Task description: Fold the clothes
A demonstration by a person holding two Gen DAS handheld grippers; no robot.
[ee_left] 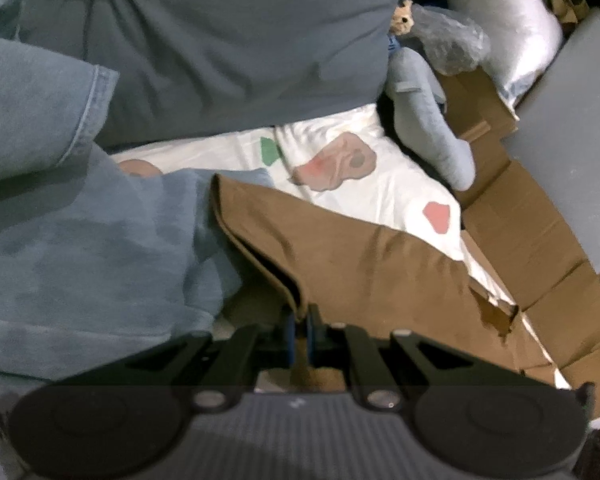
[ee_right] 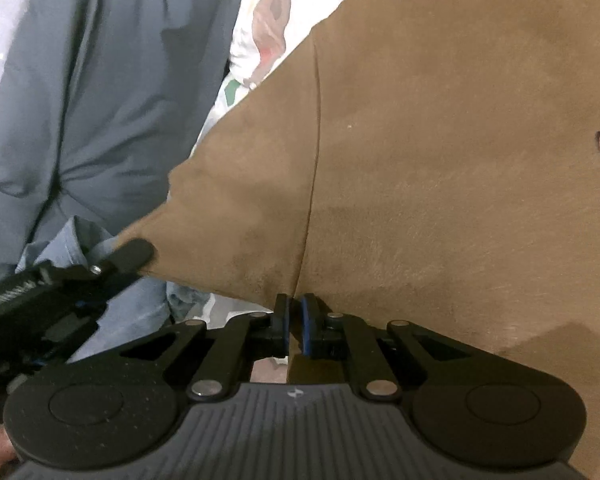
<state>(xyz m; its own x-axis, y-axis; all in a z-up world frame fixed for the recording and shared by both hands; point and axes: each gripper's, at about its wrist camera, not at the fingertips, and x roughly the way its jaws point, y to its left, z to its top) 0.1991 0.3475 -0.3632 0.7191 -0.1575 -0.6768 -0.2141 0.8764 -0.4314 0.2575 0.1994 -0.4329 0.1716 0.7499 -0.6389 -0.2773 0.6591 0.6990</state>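
**On the patterned sheet, both grippers pinch the brown garment**

On the white sheet [ee_left: 384, 196] printed with pink and green shapes lies a brown garment [ee_left: 352, 264], and both hand-held grippers have hold of it. The left gripper [ee_left: 299, 318] is closed down to a sliver, its blue-lined jaws clamped on a folded edge of the brown cloth, which rises from the pinch and runs away along a thick hem. The right gripper [ee_right: 295, 312] is likewise nearly shut, its jaws nipping the lower edge of the same brown garment where a seam runs down to them; the cloth fills most of that view. The left gripper also shows at the left of the right wrist view, gripping a corner of the brown fabric. Beside the garment lie a light blue denim piece [ee_left: 60, 232] and a dark grey-blue garment [ee_left: 220, 52]. Flattened cardboard [ee_left: 540, 248] sits along the sheet's right edge.
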